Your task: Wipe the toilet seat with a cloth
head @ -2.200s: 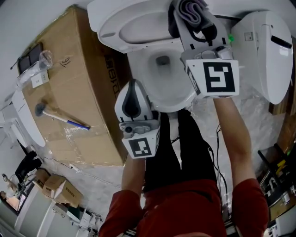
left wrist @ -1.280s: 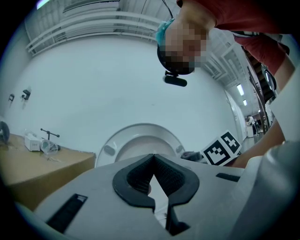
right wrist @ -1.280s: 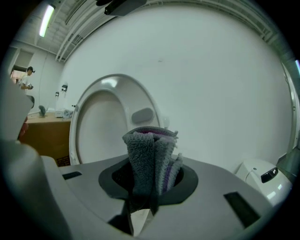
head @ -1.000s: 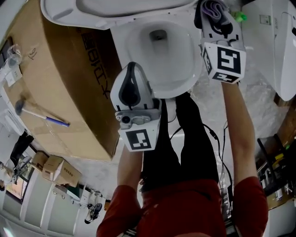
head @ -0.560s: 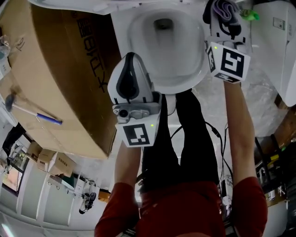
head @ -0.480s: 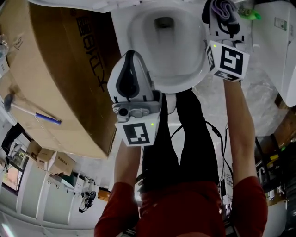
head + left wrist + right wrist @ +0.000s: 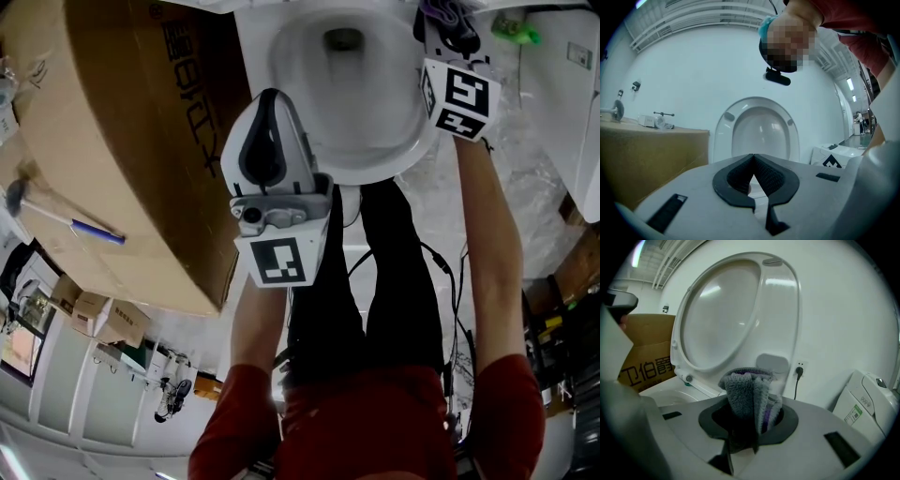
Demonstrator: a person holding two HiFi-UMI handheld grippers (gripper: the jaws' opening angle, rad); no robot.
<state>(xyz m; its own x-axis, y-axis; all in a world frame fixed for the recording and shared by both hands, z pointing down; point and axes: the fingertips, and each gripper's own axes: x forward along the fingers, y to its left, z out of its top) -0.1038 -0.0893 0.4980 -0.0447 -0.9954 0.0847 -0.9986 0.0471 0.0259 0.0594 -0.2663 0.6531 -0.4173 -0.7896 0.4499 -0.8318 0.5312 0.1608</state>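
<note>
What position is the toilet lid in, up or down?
Up. In the right gripper view the toilet lid stands raised, and the head view looks straight into the uncovered bowl.

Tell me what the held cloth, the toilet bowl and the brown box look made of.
Cloth: fluffy grey-purple textile, likely microfibre; fuzzy pile.
Toilet bowl: glossy white, probably glazed ceramic; smooth reflective surface.
Box: matte brown cardboard, judging by flat panels and printed side.

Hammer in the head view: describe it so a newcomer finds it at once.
Left of the toilet stands a big cardboard box. On its top, near the left edge, lies the hammer: grey head, pale shaft, blue grip, the only long-handled thing there.
</note>
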